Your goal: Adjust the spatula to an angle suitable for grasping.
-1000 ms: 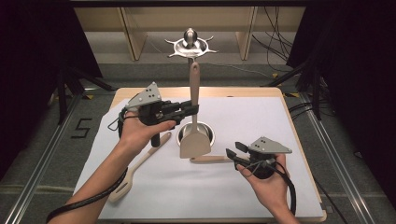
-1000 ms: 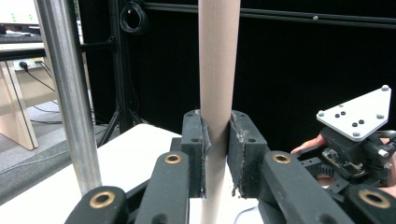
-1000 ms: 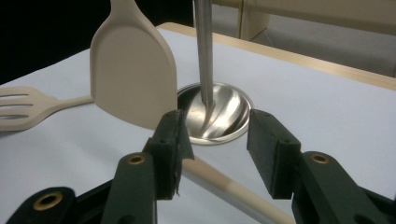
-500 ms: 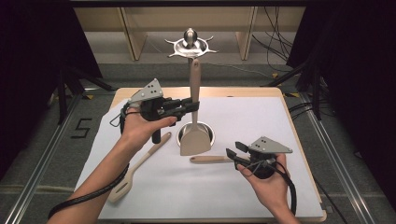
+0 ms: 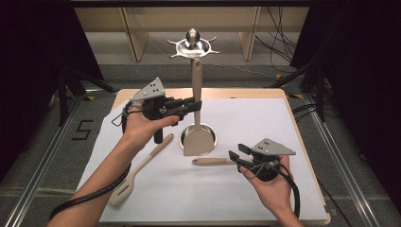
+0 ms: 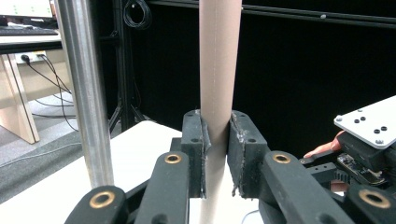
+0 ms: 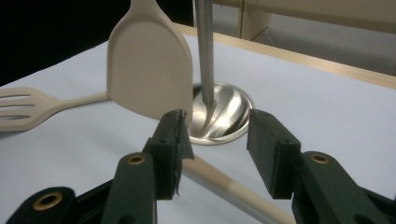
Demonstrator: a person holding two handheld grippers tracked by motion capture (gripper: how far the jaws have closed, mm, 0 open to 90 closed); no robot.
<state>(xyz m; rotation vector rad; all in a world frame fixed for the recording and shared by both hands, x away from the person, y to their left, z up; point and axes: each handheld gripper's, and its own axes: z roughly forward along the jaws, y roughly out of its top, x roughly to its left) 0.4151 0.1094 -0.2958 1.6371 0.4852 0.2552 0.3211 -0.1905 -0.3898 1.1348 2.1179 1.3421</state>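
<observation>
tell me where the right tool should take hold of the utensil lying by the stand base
Grip the utensil on its straight round handle, coming down from above with the right tool open across it. The handle lies flat on the white sheet, its near end already below the jaws in the right gripper view.

The beige spatula [image 5: 196,123] hangs upright beside the steel stand's pole [image 6: 86,93], its flat blade just above the round base [image 7: 224,114], its long handle clamped between the left gripper [image 5: 195,106] pads.
</observation>
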